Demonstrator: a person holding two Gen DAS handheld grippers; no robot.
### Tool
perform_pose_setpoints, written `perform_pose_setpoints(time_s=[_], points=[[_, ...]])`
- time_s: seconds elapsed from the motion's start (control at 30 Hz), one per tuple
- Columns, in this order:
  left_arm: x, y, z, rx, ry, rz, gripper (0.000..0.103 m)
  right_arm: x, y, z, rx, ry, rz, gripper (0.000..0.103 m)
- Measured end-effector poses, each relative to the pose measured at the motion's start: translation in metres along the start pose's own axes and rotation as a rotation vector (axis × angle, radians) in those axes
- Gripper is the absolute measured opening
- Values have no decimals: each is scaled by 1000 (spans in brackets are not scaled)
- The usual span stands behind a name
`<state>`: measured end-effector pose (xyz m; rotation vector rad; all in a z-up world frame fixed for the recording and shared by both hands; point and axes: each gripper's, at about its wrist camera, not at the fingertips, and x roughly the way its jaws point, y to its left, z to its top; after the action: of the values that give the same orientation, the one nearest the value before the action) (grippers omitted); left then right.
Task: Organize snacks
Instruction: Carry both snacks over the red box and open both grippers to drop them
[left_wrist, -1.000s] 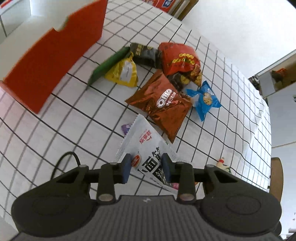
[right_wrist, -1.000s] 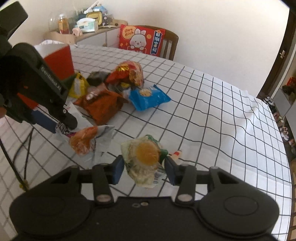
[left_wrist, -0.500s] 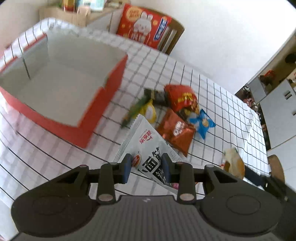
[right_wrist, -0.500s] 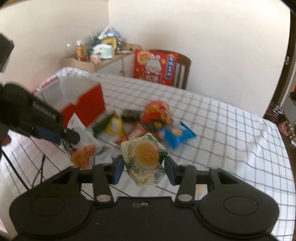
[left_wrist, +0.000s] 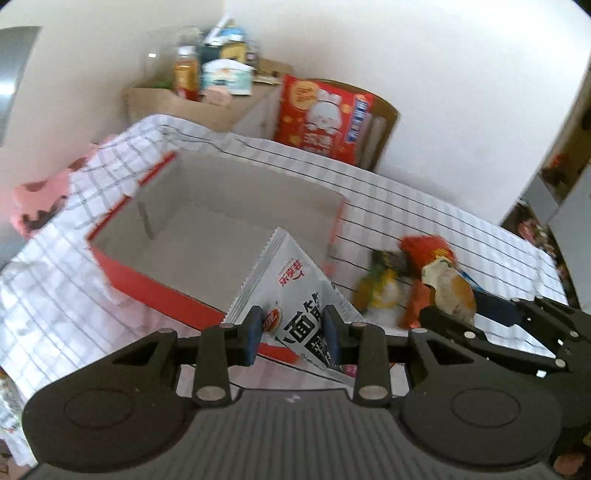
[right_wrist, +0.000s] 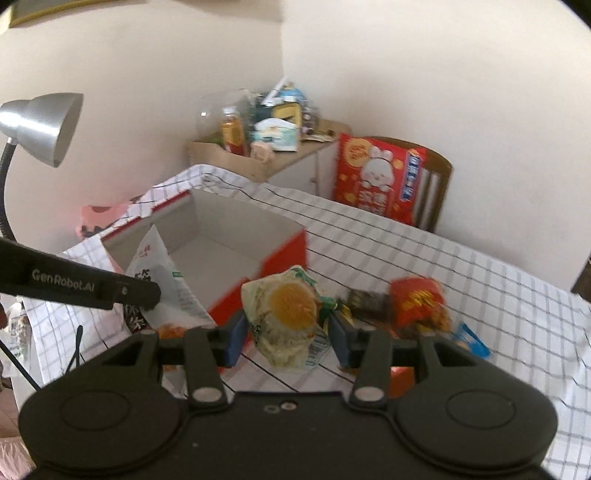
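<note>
My left gripper (left_wrist: 293, 330) is shut on a white snack packet with black characters (left_wrist: 295, 291), held in the air just in front of the near wall of the open red box (left_wrist: 155, 291). In the right wrist view that packet (right_wrist: 162, 280) hangs by the box's left corner. My right gripper (right_wrist: 286, 332) is shut on a pale green packet with an orange disc (right_wrist: 291, 314), lifted over the table before the red box (right_wrist: 280, 251). The box looks empty inside. Loose snacks remain on the checked cloth: a red bag (right_wrist: 419, 299), a dark packet (right_wrist: 369, 301) and a blue packet (right_wrist: 471, 339).
A chair with a red rabbit cushion (right_wrist: 380, 181) stands behind the table. A wooden shelf with bottles and boxes (right_wrist: 258, 140) fills the corner. A grey desk lamp (right_wrist: 40, 125) leans in at the left. A pink item (left_wrist: 37, 203) lies off the table's left edge.
Both grippers rose and swung toward the red box, carrying their packets. The box now fills the middle of both views and the loose snack pile has slid to the right.
</note>
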<state>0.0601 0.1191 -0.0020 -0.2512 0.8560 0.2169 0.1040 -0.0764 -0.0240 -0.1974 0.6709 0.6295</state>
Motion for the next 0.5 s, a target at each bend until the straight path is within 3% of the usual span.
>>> perform_pose_setpoints(time_s=[0.33, 0.5], points=[[30, 61, 39, -45, -54, 144, 34, 62, 54, 32, -86, 20, 33, 46], [53, 80, 51, -62, -31, 190, 34, 97, 67, 43, -92, 59, 58, 46]])
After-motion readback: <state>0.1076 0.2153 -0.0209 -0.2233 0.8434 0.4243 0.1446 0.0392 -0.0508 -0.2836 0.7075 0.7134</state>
